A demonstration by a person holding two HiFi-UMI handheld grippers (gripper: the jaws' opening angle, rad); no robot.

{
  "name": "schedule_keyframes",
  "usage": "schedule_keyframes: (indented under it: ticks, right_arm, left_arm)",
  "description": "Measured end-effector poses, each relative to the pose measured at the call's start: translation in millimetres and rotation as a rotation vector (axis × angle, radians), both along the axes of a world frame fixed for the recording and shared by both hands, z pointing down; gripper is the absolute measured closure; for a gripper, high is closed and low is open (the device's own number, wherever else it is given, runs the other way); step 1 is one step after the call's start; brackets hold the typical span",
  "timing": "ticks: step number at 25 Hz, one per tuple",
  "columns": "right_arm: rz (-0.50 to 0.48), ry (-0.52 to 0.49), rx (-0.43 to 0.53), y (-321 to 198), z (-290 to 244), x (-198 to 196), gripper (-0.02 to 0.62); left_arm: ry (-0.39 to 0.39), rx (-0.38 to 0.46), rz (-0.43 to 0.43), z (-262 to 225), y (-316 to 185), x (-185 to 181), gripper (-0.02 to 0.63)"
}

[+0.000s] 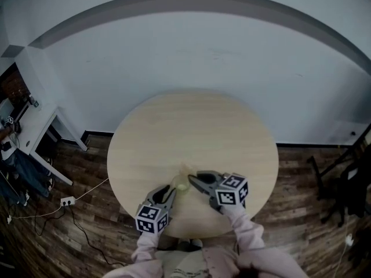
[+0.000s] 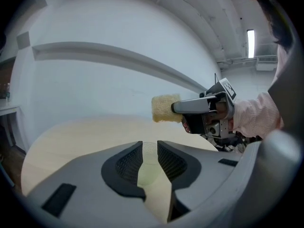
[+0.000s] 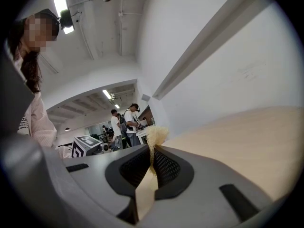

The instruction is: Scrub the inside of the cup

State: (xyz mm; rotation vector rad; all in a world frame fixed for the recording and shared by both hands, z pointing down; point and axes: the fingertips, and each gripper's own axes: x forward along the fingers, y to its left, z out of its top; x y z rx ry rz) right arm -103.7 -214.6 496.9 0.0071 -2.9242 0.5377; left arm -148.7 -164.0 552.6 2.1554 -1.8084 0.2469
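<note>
A small, pale green, see-through cup (image 1: 182, 186) sits on the round wooden table (image 1: 191, 126), near its front edge. My left gripper (image 1: 172, 188) is right behind it. In the left gripper view the cup (image 2: 147, 172) shows in the narrow gap between the open jaws, and I see no pad pressing on it. My right gripper (image 1: 192, 178) is shut on a yellow sponge (image 1: 186, 168), just right of the cup and slightly above it. The sponge (image 2: 166, 108) sticks out past the right jaws. In the right gripper view it (image 3: 156, 134) is pinched thin.
A white desk (image 1: 40, 126) with clutter stands at the far left. Cables and a power strip (image 1: 68, 201) lie on the wood floor. A dark chair frame (image 1: 342, 184) stands at the right. The right gripper view shows people (image 3: 129, 122) in the background.
</note>
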Motion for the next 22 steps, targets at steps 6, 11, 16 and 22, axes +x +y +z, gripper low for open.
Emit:
schedule_keyframes:
  ticks: [6,11,16,22]
  right_arm:
    - [-0.034,0.079,0.054,-2,11,-6,0.576]
    - [-0.060,0.144,0.109,-4,19,-11,0.575]
    - [-0.092,0.189,0.153,-6,26,-13,0.575]
    - [-0.163,0.265,0.263,-6,35,-17,0.575]
  left_arm:
    - [0.022,-0.025,0.011,22,-10,-1,0.313]
    - [0.009,-0.046,0.056,33,-17,4,0.296]
    - [0.001,-0.061,0.089,45,-25,9,0.247]
    - [-0.002,-0.072,0.132,58,-36,16,0.204]
